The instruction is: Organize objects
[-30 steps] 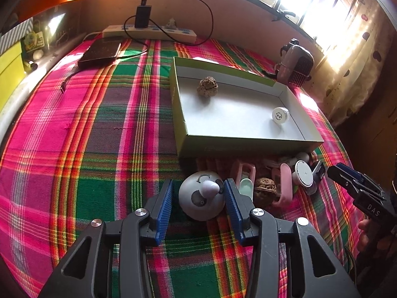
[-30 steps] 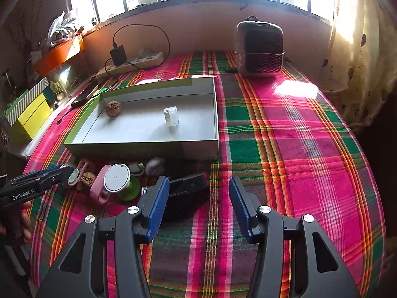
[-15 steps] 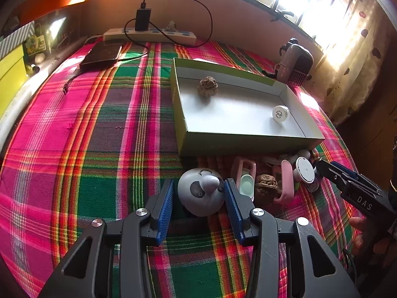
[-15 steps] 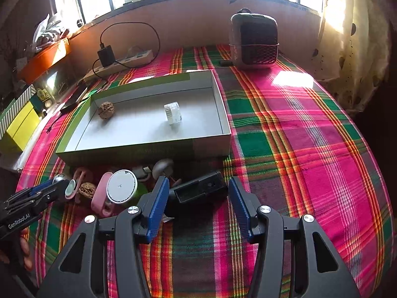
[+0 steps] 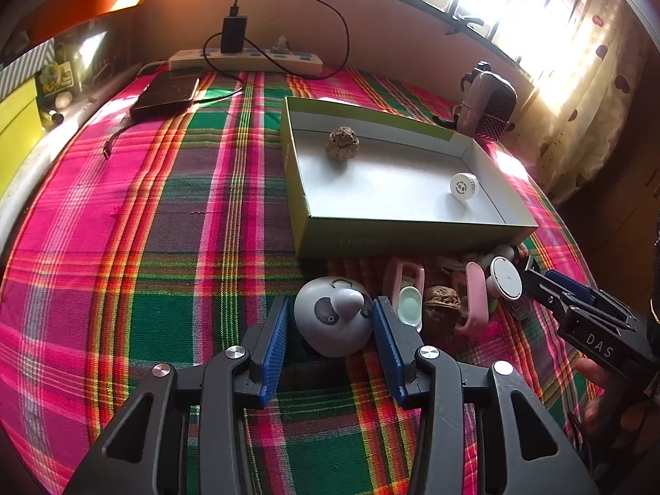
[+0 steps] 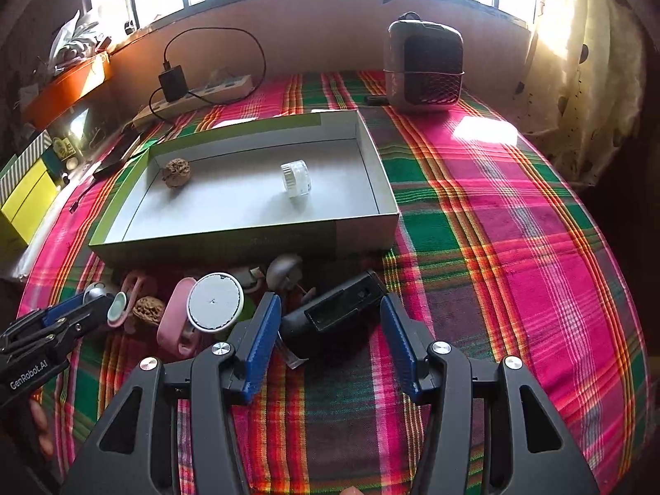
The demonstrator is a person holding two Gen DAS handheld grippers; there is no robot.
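Sunlit windows run behind a wide surface covered in a pink, green and orange plaid cloth. On it lies a shallow rectangular cardboard box with green outer walls and a white inside, holding a brown wrinkled walnut near its far left corner and a small white ribbed cap toward its right end. A grey mesh-fronted fan heater stands beyond the box, and a white power strip with a black charger plugged in lies along the wall.

Just in front of the box's near wall sits a cluster of small items. The left gripper has its blue pads spread either side of a grey dome-shaped toy with a panda face, the right pad touching it, a sliver of gap on the left. The right gripper stands wide apart around a black rectangular device, not touching it. Between them lie a pink oval clip, a white round disc and a second walnut.
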